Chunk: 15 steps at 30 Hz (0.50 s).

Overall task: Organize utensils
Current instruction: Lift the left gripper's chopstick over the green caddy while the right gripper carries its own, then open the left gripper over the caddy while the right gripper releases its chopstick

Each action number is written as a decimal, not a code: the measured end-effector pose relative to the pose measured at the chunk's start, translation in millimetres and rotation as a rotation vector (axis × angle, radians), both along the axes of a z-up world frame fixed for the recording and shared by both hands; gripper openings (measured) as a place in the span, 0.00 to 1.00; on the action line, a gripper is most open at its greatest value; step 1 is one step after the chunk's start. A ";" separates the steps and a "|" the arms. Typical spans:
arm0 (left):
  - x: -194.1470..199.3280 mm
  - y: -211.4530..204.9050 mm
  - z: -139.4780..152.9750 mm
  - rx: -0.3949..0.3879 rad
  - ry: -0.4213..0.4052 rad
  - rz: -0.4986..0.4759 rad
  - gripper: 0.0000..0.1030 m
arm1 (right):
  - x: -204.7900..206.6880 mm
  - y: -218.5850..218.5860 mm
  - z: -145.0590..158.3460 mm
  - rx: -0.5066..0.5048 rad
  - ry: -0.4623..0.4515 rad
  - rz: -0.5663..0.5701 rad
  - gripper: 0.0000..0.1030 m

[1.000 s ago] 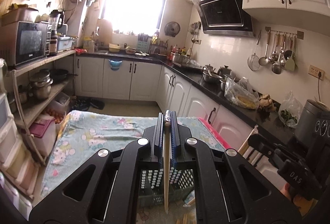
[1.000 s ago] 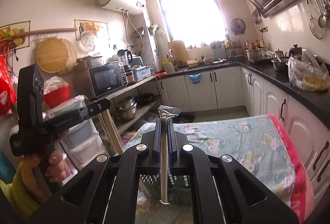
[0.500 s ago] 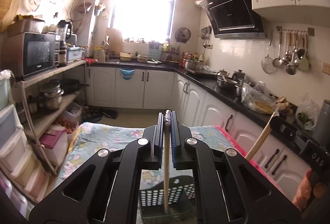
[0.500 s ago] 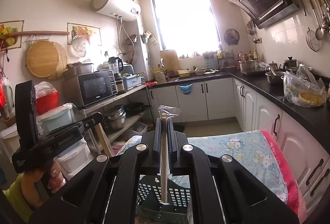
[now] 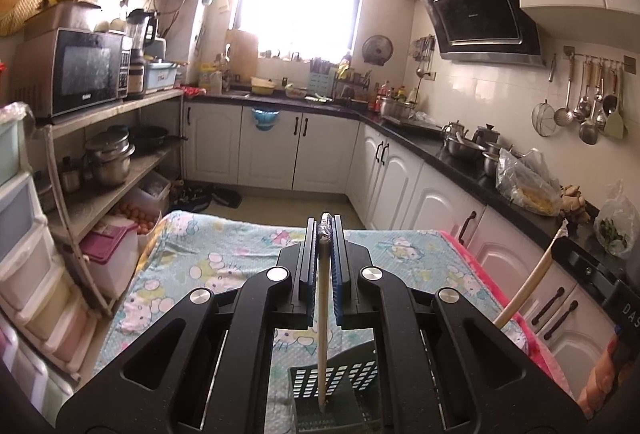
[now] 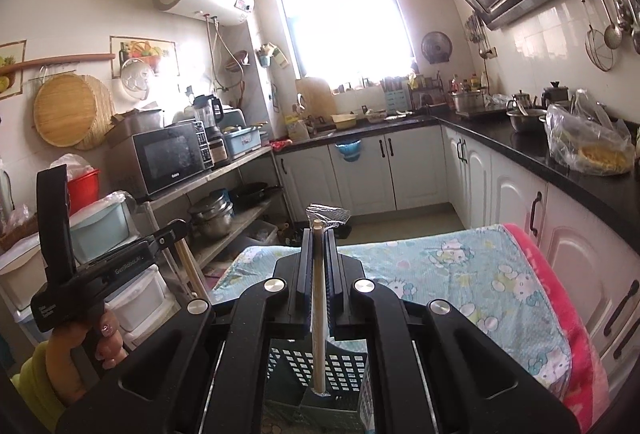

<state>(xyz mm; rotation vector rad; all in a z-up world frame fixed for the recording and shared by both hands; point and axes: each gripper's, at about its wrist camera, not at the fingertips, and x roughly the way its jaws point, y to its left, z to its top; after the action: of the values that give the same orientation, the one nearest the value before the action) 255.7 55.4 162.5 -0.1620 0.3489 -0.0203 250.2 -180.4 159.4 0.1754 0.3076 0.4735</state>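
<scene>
Left claw is pinching a wrapped chopstick pair upright between its pads; the lower end hangs inside the dark perforated basket. Right claw likewise clamps a second wrapped chopstick pair, its tip over the same basket on the cartoon-print cloth.

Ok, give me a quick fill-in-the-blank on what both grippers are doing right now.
1. Each gripper is shut on a wrapped pair of ____.
2. The left gripper holds its chopsticks above the dark perforated ____.
3. The right gripper holds its chopsticks with the tips pointing ____.
4. The cloth on the table shows a cartoon ____ print.

Missing words: chopsticks; basket; down; cat
</scene>
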 end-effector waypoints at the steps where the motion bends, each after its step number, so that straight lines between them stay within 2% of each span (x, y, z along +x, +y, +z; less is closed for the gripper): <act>1: 1.2 1.7 -3.2 -0.002 0.005 0.004 0.03 | 0.9 1.1 -2.1 -0.002 0.005 -0.002 0.05; 15: 6.2 11.4 -33.2 -0.017 0.063 0.012 0.03 | 7.5 4.9 -21.2 0.006 0.057 -0.013 0.06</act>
<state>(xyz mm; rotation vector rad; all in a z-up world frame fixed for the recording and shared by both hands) 261.9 66.8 129.3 -0.1819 0.4109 -0.0064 257.7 -175.5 138.3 0.1967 0.3603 0.4572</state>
